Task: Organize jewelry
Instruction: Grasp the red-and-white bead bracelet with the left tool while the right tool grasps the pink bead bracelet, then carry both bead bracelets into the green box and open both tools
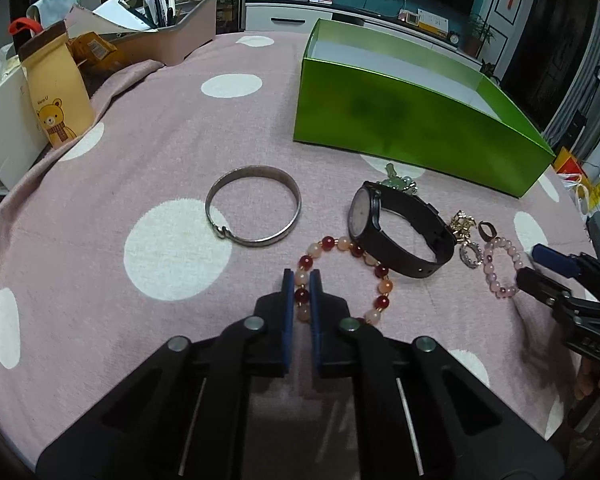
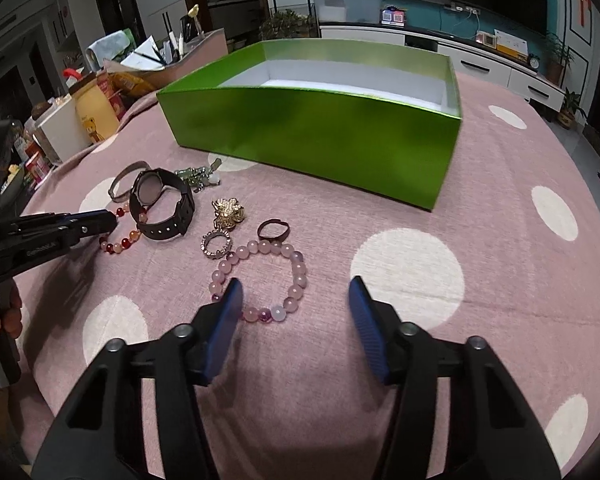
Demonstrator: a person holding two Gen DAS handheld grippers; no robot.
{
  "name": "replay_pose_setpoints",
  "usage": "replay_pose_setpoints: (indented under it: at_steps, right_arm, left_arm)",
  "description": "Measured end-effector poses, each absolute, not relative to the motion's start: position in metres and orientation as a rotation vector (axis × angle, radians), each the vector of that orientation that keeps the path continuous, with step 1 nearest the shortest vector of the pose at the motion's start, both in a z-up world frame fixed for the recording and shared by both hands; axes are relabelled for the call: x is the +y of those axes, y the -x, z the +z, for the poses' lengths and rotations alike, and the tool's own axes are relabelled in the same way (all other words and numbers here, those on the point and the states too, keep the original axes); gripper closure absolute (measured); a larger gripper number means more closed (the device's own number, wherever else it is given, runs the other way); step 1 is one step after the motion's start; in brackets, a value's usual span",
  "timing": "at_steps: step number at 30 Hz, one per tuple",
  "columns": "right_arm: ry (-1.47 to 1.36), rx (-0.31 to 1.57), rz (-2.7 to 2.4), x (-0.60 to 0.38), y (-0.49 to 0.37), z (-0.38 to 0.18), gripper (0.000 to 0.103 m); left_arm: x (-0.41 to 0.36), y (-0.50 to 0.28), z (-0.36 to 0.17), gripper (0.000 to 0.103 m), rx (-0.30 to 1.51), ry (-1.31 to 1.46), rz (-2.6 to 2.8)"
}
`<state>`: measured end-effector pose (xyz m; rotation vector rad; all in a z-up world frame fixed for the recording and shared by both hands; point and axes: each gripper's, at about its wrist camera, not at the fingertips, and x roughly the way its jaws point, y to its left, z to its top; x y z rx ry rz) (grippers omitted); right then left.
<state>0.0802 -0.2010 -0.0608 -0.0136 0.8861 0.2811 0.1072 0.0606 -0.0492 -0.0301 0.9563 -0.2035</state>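
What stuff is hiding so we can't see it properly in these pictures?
- Green box floor: its near wall hides most of it in both views.
- Green charm: left wrist view, the black watch covers its lower part.
- Silver bangle: right wrist view, mostly behind the watch.
- Watch dial: too blurred to read.

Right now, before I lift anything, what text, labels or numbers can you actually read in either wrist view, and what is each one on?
"Warm U": small print above the bear on the yellow paper bag, only just legible.
Embossed lettering on the left gripper body in the right wrist view: too blurred to read.
Embossed marks on the right gripper body in the left wrist view: unreadable.
Watch dial: no readable numerals.
Green box: no print visible.
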Motion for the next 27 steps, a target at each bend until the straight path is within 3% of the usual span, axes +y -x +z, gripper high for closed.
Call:
replay_pose_setpoints:
  at_steps: [8, 12, 27]
  right_arm:
    - [0.101, 0.874, 0.26, -0.188, -0.083, -0.063, 0.073]
    - [0.125, 0.869, 0.264, -0.185, -0.084, -0.062, 0.095]
    - [0.043, 0.729, 0.291, -0.201, -0.057, -0.017, 0.096]
  left_arm:
    - [0.057, -0.101, -0.047, 0.096, 0.945, 0.047, -0.233]
    - [0.056, -0.098, -0.044, 0.096, 0.937, 0.058, -0.24]
    - [0.058, -0.083, -0.016, 0.096, 0.878, 0.074, -0.26]
